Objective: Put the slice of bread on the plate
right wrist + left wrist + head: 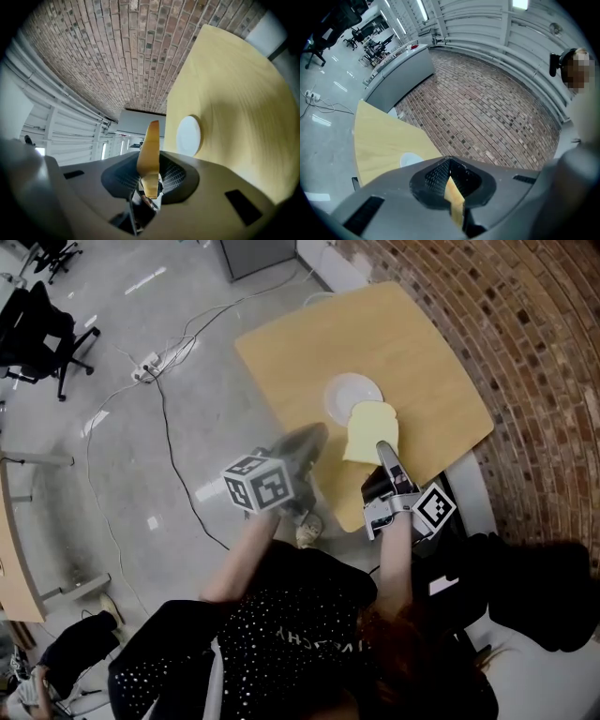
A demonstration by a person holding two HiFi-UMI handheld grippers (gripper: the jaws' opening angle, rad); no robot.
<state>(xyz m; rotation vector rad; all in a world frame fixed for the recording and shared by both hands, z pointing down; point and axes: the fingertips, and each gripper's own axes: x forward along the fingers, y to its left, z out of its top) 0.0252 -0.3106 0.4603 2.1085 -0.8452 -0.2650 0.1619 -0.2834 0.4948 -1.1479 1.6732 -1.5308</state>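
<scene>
In the head view my right gripper (382, 448) is shut on the near edge of a pale yellow bread slice (371, 430). The slice hangs over the wooden table (412, 352), its far end overlapping the near rim of the white plate (347, 390). The right gripper view shows the bread (150, 145) edge-on, pinched in the right gripper (150, 180), with the plate (188, 136) just beyond. My left gripper (314, 439) is blurred, left of the bread at the table's near edge. In its own view the left gripper (450, 161) has tips that meet; a yellow sliver shows in the slit behind them.
A curved brick wall (525, 324) runs behind the table. Cables and a power strip (150, 367) lie on the grey floor to the left. The plate (408, 160) is the only other thing on the tabletop (379, 140).
</scene>
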